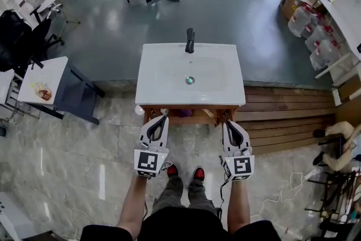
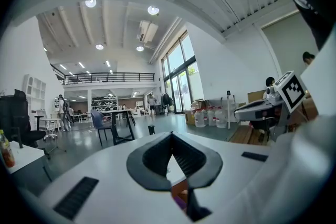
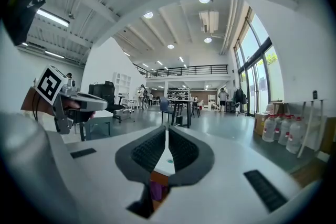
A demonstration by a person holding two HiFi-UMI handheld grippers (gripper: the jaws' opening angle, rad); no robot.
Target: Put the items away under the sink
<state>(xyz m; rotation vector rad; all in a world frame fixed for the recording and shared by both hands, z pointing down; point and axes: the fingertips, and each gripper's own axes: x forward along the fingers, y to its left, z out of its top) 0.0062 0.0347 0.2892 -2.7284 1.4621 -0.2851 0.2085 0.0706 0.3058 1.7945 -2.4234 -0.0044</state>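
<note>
A white sink (image 1: 163, 73) with a black tap (image 1: 190, 40) stands on an open wooden cabinet (image 1: 194, 119) straight ahead of me. In the space under the basin lies a purple item (image 1: 185, 113), which also shows below the jaws in both gripper views as a purple patch (image 3: 156, 190). My left gripper (image 1: 165, 116) is at the cabinet's front left, shut and holding nothing. My right gripper (image 1: 225, 123) is at the front right, also shut and holding nothing. In the gripper views, the left gripper (image 2: 170, 136) and right gripper (image 3: 166, 129) point over the basin top.
A small white object (image 1: 139, 110) sits by the cabinet's left corner. A wooden deck (image 1: 282, 115) runs to the right, with a seated person (image 1: 338, 147) beyond. A white-topped side table (image 1: 42, 79) stands at the left. Water jugs (image 1: 316, 36) line the far right wall.
</note>
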